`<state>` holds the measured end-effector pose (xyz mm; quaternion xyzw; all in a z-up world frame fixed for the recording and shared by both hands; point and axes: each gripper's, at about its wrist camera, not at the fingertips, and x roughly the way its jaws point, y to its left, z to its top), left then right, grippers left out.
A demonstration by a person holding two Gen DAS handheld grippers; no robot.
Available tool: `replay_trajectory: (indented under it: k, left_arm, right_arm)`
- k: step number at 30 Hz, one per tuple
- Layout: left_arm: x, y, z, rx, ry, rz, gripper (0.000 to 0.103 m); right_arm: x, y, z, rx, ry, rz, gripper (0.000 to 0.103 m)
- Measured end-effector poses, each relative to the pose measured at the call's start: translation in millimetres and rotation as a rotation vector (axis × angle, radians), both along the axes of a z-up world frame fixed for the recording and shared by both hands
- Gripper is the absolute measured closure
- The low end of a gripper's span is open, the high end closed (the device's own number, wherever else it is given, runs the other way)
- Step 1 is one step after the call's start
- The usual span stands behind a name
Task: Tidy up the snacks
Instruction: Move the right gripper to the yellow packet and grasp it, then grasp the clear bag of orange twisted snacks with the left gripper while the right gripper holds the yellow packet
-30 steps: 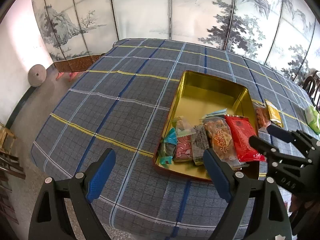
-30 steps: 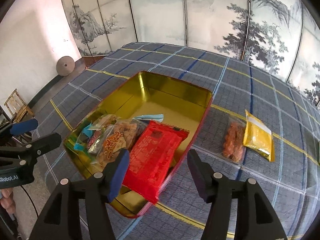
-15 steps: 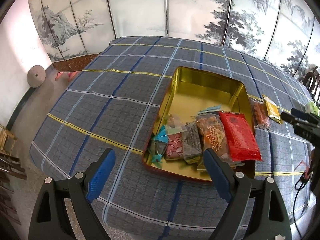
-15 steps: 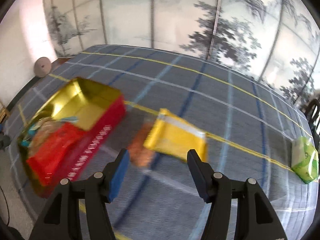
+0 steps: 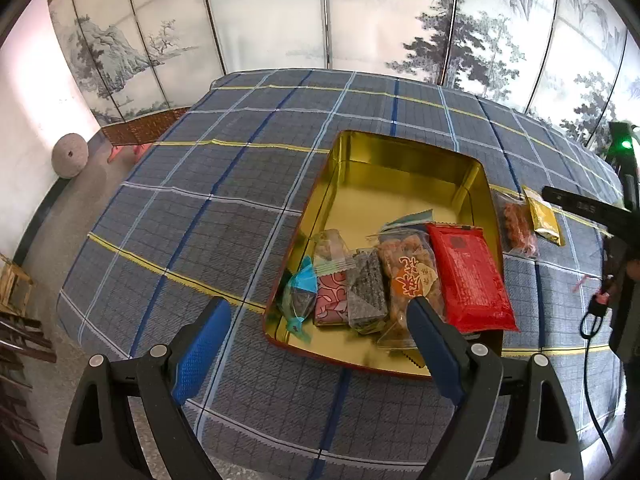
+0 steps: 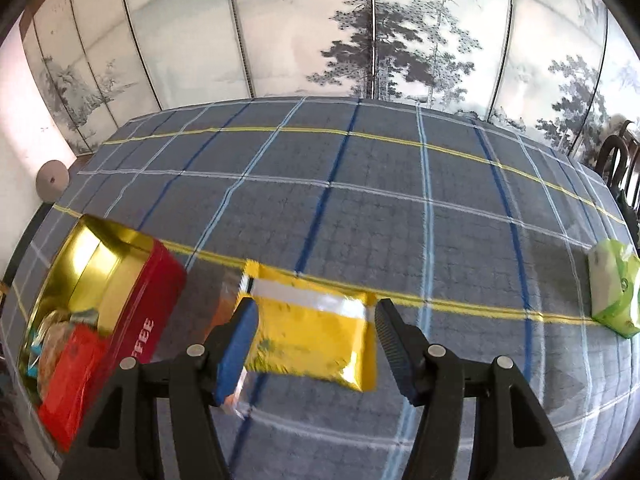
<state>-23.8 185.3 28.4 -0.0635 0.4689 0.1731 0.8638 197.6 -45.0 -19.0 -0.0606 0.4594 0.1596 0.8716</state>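
Right wrist | right gripper (image 6: pixel 316 344) opening | yellow packet (image 6: pixel 316 344) between jaws

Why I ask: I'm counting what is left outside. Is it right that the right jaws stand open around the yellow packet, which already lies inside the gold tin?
Not quite. The right wrist view shows the right gripper with jaws open around the yellow packet, but the packet lies on the checked tablecloth, beside the gold tin, not inside it.
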Motion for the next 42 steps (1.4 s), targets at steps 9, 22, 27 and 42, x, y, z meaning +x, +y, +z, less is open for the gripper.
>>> replay_trajectory:
  k: [9, 22, 27, 42]
  left_arm:
    - [9.7, 0.1, -3.8, -0.008, 0.015, -0.003, 0.016]
    - [44.4, -43.5, -4.1, -0.015, 0.016, -0.121, 0.016]
    - [59.3, -65.6, -2.9, -0.015, 0.013, -0.169, 0.016]
    - [101.9, -120.4, -12.4, 0.003, 0.034, -0.274, 0.016]
  right_arm:
    - [16.9, 15.6, -22.8, -0.068, 0.012, -0.053, 0.030]
    - [-16.1, -31.2, -38.1, -0.104, -0.057, 0.046, 0.025]
    - [-19.0, -45.0, -38.4, -0.099, -0.080, 0.064, 0.025]
    - [2.2, -79.3, -48.7, -0.038, -0.048, -0.009, 0.013]
